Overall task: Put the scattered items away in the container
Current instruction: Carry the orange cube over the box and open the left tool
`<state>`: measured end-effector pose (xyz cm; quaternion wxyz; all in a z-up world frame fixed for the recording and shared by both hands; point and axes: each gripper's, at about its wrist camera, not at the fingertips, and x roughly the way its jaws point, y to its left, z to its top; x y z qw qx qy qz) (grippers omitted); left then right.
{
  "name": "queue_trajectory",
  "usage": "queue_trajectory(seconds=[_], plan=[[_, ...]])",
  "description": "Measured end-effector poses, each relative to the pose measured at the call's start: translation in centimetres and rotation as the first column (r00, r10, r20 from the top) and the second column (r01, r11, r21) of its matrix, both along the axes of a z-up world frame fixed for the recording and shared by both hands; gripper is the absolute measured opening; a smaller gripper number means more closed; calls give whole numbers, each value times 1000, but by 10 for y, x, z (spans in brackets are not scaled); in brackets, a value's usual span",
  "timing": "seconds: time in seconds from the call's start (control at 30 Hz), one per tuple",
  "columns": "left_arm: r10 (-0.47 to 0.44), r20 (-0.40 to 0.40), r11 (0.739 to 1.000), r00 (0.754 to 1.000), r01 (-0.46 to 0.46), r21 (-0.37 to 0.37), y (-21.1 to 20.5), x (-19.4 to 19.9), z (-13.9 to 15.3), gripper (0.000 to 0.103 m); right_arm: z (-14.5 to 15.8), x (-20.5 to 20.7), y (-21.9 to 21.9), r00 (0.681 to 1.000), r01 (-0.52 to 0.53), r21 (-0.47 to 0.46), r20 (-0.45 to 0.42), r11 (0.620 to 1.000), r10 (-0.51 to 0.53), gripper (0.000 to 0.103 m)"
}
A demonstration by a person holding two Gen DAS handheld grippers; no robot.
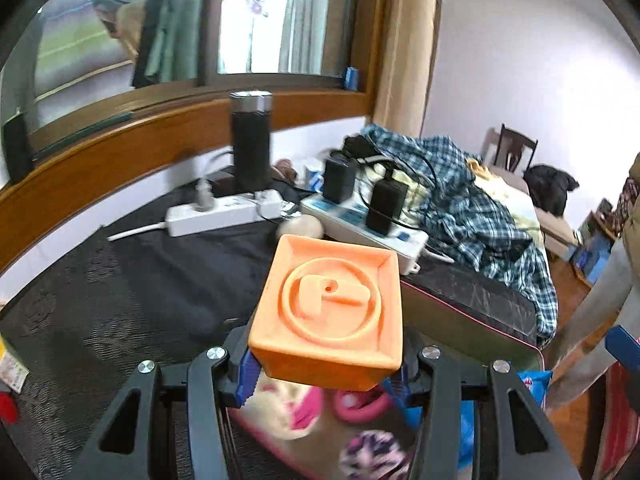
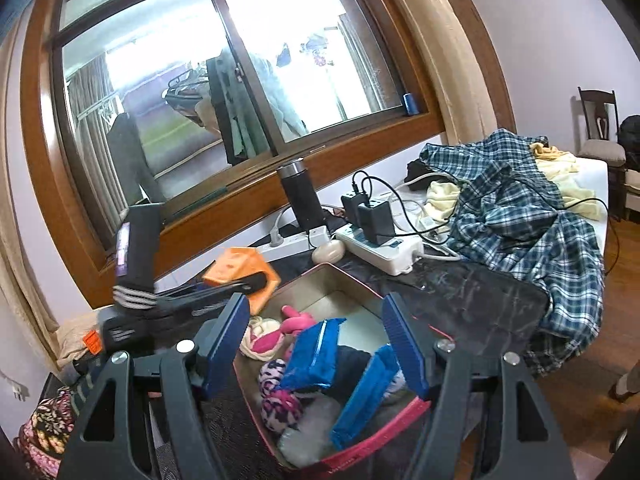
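A: We had the left gripper (image 1: pixel 324 376) fingers clamped on the orange block (image 1: pixel 332 304), just above the container (image 2: pixel 344 280).

B: Our right gripper (image 2: pixel 316 344) fingers stood apart, empty. Several toys lay inside below them; the block was left.

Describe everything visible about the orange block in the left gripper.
The orange block is a squarish, matte plastic-looking piece with rounded edges. Its top face has a raised rim framing a sunken panel with a raised ring around a P-like shape. The left gripper holds it tilted, blue pads pressing two opposite sides. In the right wrist view it hangs over the container's far left edge, touching nothing else.
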<state>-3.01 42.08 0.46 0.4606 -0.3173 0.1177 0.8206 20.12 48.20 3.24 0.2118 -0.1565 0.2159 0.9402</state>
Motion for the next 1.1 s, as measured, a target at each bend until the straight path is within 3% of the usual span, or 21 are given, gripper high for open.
queue_trajectory(seconds=[0.2, 0.23, 0.3, 0.4, 0.8, 1.1], plan=[[-23, 33, 997, 999, 25, -72, 35, -1, -19, 57, -10, 1, 8, 1000, -21, -38, 0, 999, 21, 72], [-20, 34, 997, 999, 22, -74, 36, -1, -19, 59, -10, 1, 9, 1000, -23, -41, 1, 999, 23, 72], [-6, 33, 998, 999, 8, -60, 33, -1, -15, 72, -9, 2, 9, 1000, -23, -39, -3, 999, 23, 72], [12, 24, 999, 1000, -11, -38, 24, -4, -8, 72, -10, 4, 10, 1000, -20, -41, -8, 999, 20, 72], [71, 6, 997, 997, -71, 1, -29, -11, 7, 72, -3, -5, -16, 999, -49, -22, -8, 999, 49, 72], [203, 16, 977, 979, -204, 56, -103, -32, 21, 72, 12, -14, -59, 994, -113, 36, 0, 993, 113, 76]])
